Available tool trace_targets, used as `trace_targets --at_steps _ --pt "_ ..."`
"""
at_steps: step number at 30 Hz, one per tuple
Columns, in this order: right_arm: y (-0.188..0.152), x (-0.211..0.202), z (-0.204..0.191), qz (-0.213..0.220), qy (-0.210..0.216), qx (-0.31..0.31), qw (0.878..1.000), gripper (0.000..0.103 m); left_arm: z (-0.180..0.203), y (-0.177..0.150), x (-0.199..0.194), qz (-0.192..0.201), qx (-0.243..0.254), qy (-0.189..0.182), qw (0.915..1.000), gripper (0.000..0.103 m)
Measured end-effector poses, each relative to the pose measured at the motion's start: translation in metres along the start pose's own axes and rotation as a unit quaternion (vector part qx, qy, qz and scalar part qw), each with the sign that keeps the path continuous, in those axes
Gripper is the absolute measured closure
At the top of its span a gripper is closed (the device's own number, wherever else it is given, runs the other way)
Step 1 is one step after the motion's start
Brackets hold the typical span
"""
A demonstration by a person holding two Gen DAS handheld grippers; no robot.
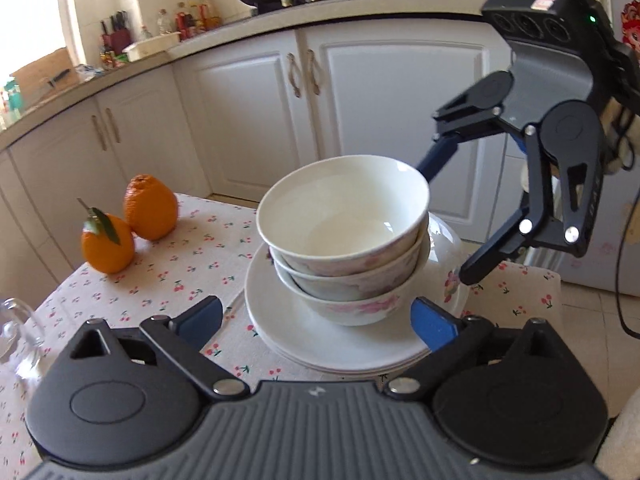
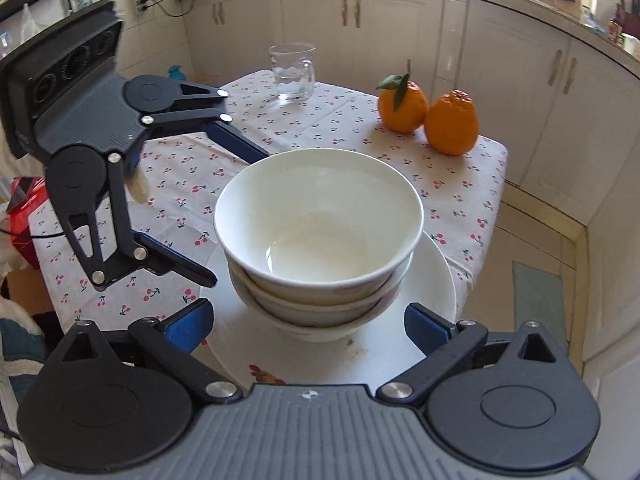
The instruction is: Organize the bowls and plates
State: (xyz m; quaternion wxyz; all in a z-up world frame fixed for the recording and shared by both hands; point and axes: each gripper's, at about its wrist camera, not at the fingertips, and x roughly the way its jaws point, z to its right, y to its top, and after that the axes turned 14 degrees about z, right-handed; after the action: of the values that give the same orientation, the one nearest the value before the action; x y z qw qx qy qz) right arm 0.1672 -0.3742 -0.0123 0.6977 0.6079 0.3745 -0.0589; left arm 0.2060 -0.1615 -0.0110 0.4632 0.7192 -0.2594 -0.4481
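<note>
Both grippers' fingers (image 1: 200, 316) spread wide around bowls (image 1: 344, 232).

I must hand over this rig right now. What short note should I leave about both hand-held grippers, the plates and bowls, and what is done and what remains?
Left hand-held gripper: open, empty, fingers on either side of the bowl stack, not touching it.
Right hand-held gripper: open, empty, facing the same stack from the opposite side.
Three nested white ceramic bowls with pink flowers stand on the stacked white round plates, near one edge of the cherry-print tablecloth.
Two oranges and a clear glass mug stand apart from the stack.
Done: bowls nested, plates stacked.
Left: probably only checking or moving the stack; nothing is gripped.
</note>
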Motion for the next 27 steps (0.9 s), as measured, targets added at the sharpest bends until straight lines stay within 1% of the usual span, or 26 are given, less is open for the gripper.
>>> trace_targets --at_steps 1,3,5,7,8,10,12,13,15,16,18,20,22,27 --pt "-0.003 -0.006 -0.007 0.0 -0.016 0.006 1.0 0.0 0.005 0.0 -0.008 0.008 0.0 0.026 0.9996 0.001" --pt "-0.007 -0.016 -0.022 0.003 -0.063 0.021 0.998 0.0 0.017 -0.002 -0.023 0.021 -0.001 0.072 0.9972 0.0" --pt "-0.012 -0.026 -0.036 0.012 -0.115 0.046 0.992 0.0 0.031 -0.002 -0.037 0.02 -0.009 0.129 0.9914 0.0" --pt "-0.018 -0.035 -0.048 0.024 -0.157 0.079 0.984 0.0 0.04 -0.002 -0.05 0.016 -0.039 0.176 0.9835 0.0" --pt "-0.021 -0.039 -0.054 0.03 -0.181 0.095 0.978 0.0 0.044 -0.001 -0.057 0.015 -0.057 0.192 0.9797 0.0" --pt "-0.029 -0.046 -0.069 0.039 -0.247 0.129 0.96 0.0 0.051 0.001 -0.069 0.007 -0.09 0.216 0.9722 0.001" --pt "-0.033 -0.053 -0.087 0.05 -0.295 0.15 0.942 0.0 0.059 0.003 -0.08 0.0 -0.109 0.243 0.964 0.001" --pt "-0.034 -0.057 -0.095 0.056 -0.307 0.161 0.936 0.0 0.063 0.005 -0.085 -0.001 -0.114 0.256 0.9598 0.001" --pt "-0.034 -0.066 -0.112 0.077 -0.314 0.181 0.929 0.0 0.07 0.008 -0.098 0.001 -0.119 0.277 0.9536 0.001" --pt "-0.034 -0.071 -0.12 0.087 -0.316 0.188 0.926 0.0 0.073 0.009 -0.104 0.002 -0.123 0.282 0.9514 0.001" --pt "-0.031 -0.077 -0.133 0.096 -0.334 0.186 0.919 0.0 0.076 0.011 -0.115 0.005 -0.136 0.285 0.949 0.001" --pt "-0.029 -0.082 -0.144 0.101 -0.339 0.176 0.919 0.0 0.078 0.013 -0.123 0.008 -0.146 0.288 0.9465 0.001" --pt "-0.028 -0.088 -0.153 0.109 -0.349 0.171 0.915 0.0 0.081 0.014 -0.13 0.014 -0.149 0.293 0.9446 0.001" --pt "-0.022 -0.098 -0.165 0.123 -0.353 0.159 0.914 0.0 0.087 0.019 -0.139 0.021 -0.149 0.305 0.9403 0.001"
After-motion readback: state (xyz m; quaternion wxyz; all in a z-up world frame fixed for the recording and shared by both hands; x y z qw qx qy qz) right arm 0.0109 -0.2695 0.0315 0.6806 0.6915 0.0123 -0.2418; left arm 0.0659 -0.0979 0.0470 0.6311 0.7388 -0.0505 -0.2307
